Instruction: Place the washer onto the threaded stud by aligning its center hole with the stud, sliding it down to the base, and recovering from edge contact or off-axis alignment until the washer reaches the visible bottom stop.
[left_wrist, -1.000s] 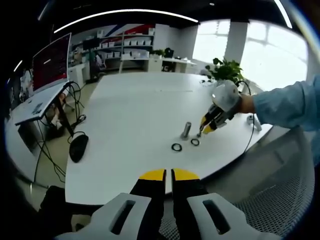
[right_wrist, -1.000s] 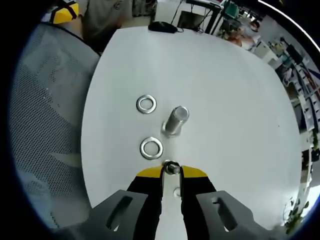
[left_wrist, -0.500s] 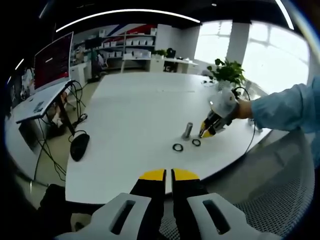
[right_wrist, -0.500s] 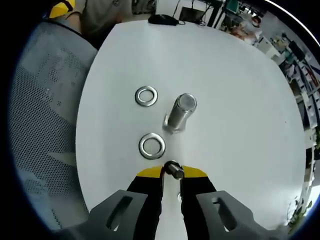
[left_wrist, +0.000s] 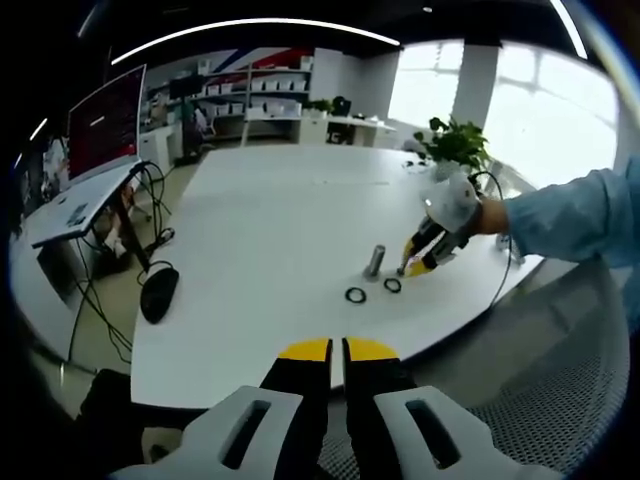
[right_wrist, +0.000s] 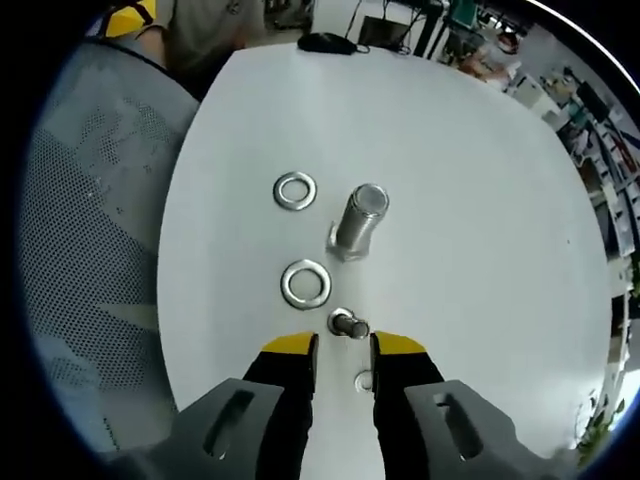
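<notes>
Washers lie flat on the white table (right_wrist: 480, 180) so you can lift one cleanly: two of them, one washer (right_wrist: 306, 284) just on your side of the threaded stud (right_wrist: 359, 222), a second washer (right_wrist: 295, 190) beside the stud, farther off. One stud stands upright on its base, bare. A small metal piece (right_wrist: 347, 324) sits between stud and your right gripper (right_wrist: 340, 352), whose jaws stand apart, holding nothing. Your left gripper (left_wrist: 336, 351) hangs back off the table, jaws nearly together, empty.
</notes>
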